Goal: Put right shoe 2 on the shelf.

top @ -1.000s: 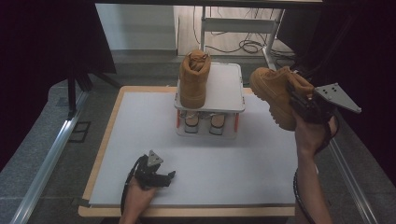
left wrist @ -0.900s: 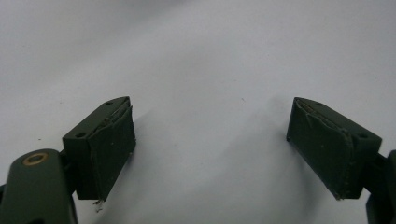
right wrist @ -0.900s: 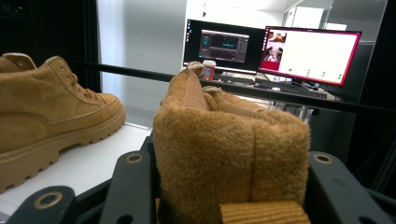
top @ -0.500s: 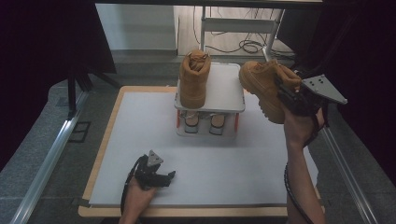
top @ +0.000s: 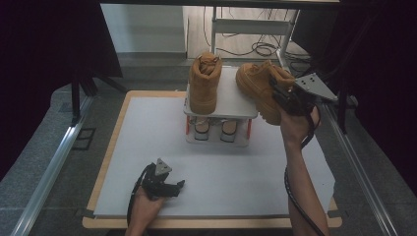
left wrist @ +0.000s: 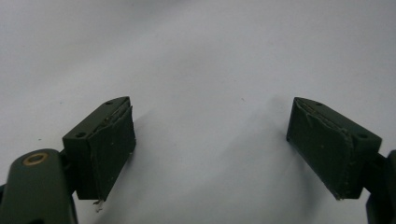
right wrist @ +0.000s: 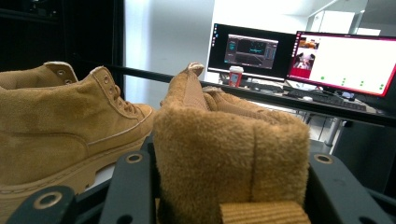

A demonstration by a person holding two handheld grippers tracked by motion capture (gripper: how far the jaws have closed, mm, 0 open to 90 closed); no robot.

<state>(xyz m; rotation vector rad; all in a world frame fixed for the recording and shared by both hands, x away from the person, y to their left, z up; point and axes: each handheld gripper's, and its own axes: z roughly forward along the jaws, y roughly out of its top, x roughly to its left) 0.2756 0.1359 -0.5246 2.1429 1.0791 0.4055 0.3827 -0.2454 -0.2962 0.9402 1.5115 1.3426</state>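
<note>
White sheeting covers the table (top: 147, 147), and at its far middle we find a small two-tier rack (top: 231, 105) whose lower shelf already holds a pair of light shoes (top: 211, 129). On the rack's top plate one tan boot (top: 203, 83) stands upright at the left side, leaving the right side free for its mate.

We hold the second tan boot (top: 260, 88) in the right gripper (top: 281, 96), clamped by the padded heel collar; in the right gripper view that collar (right wrist: 229, 154) fills the gap between the jaws. Gripping at the heel keeps the sole free, so we judge the boot can be set down flat beside the first. It hangs tilted over the rack's right edge, not yet resting.

We keep the left gripper (top: 169, 186) parked low on the near sheet, jaws spread with nothing between them.
</note>
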